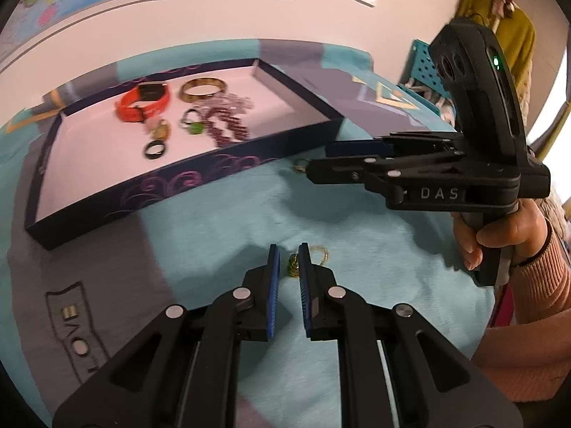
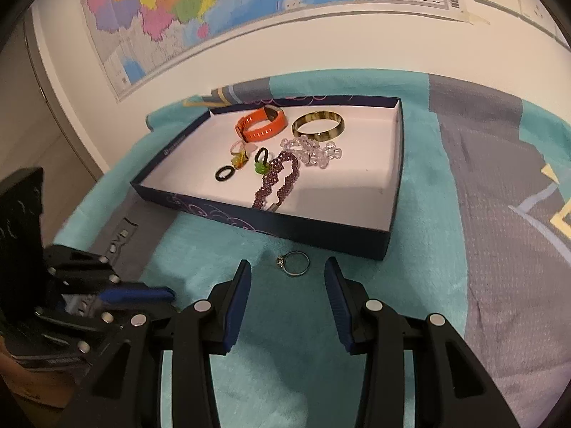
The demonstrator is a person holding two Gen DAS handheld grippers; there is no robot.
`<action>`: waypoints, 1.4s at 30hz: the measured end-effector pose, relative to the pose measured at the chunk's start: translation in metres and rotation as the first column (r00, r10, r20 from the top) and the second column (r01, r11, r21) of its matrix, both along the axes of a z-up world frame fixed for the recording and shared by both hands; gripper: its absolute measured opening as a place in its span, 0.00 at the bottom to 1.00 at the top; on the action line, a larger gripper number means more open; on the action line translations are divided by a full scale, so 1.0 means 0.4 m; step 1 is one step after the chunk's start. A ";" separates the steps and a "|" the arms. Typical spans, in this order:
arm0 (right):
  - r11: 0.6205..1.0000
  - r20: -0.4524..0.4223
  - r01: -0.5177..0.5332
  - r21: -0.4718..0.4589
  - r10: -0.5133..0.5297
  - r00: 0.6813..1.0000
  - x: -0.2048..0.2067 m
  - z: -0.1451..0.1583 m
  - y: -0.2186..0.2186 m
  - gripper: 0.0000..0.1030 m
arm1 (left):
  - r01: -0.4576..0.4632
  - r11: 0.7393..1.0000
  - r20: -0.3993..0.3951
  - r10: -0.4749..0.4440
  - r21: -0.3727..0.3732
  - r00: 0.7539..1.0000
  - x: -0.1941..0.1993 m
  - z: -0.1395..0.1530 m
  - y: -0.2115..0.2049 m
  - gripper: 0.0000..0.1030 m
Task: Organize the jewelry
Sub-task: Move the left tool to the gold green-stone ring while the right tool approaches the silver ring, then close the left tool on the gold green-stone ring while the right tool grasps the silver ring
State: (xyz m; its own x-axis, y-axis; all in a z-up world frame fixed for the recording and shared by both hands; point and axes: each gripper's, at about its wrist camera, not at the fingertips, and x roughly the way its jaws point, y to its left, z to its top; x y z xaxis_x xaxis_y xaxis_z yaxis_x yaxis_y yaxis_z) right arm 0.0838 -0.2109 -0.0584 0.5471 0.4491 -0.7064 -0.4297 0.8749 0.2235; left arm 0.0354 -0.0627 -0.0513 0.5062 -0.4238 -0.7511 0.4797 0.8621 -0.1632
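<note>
A gold-and-green ring (image 1: 294, 264) on the teal blanket (image 1: 221, 221) is straddled by the narrowly parted left tool (image 1: 288, 260). Only the right wrist view shows a silver ring (image 2: 294, 264), lying flat, framed by the spread right tool (image 2: 288, 273), before the tray (image 2: 271, 226).

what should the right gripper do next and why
Probably ease the right gripper forward and down so its open fingers straddle the silver ring, then close. The ring lies on the blanket just ahead of the fingertips, outside the tray where the other jewelry already sits.
</note>
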 end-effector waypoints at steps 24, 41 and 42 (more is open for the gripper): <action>0.989 0.029 0.001 -0.150 0.003 1.000 0.017 -0.003 0.051 0.20 | -0.026 0.999 0.029 0.026 -0.023 0.999 -0.022 0.011 0.059 0.36; 0.997 0.038 -0.035 -0.066 0.038 0.999 -0.023 0.011 0.043 0.19 | 0.019 0.999 0.008 -0.019 0.046 1.000 0.003 -0.014 -0.030 0.32; 0.997 0.040 -0.036 -0.062 0.038 0.998 -0.025 0.013 0.043 0.19 | 0.017 0.999 0.013 -0.018 0.050 1.000 0.003 -0.013 -0.032 0.32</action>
